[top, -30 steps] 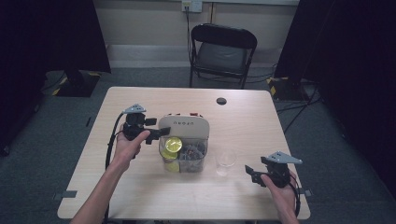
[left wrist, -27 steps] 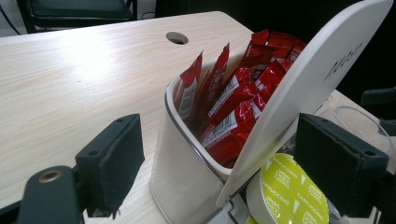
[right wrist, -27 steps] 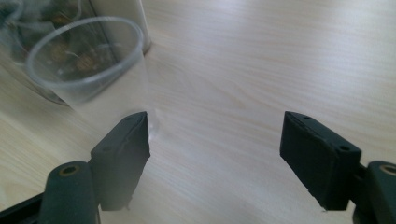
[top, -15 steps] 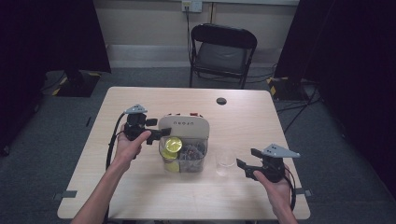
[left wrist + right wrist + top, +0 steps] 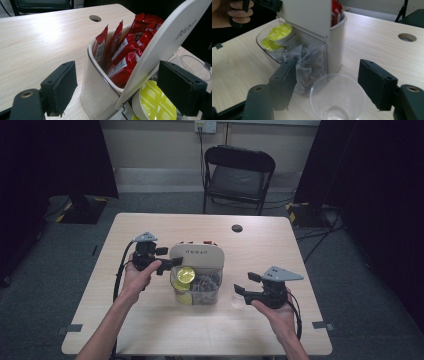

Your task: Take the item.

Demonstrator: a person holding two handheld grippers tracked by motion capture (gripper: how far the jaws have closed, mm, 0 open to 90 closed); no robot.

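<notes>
I hold the white lid of the organizer box with my left gripper. Its jaws stand narrow, and in the left gripper view one pad sits outside the white wall of the back compartment while the other sits at the edge of the tilted lid, so I judge they steady the lid, but I cannot tell if both pads really press. The red sachets stand in this back compartment, and the yellow capsules and clear tea packets lie in the transparent front drawer. My right gripper hovers near the clear plastic cup, which stands on the table just beside the right front corner of the box. Its jaws are quite wide with nothing between them; the cup is below them and not yet gripped. To do this step well, I think I must lower the right gripper so the cup rim comes between the pads, then close softly, because such a thin cup deforms easily. The left must keep the box from sliding. Compared with one second ago, my right hand is higher and closer to the cup, its jaws have just been closing a little, and my left hand is in the same place.
</notes>
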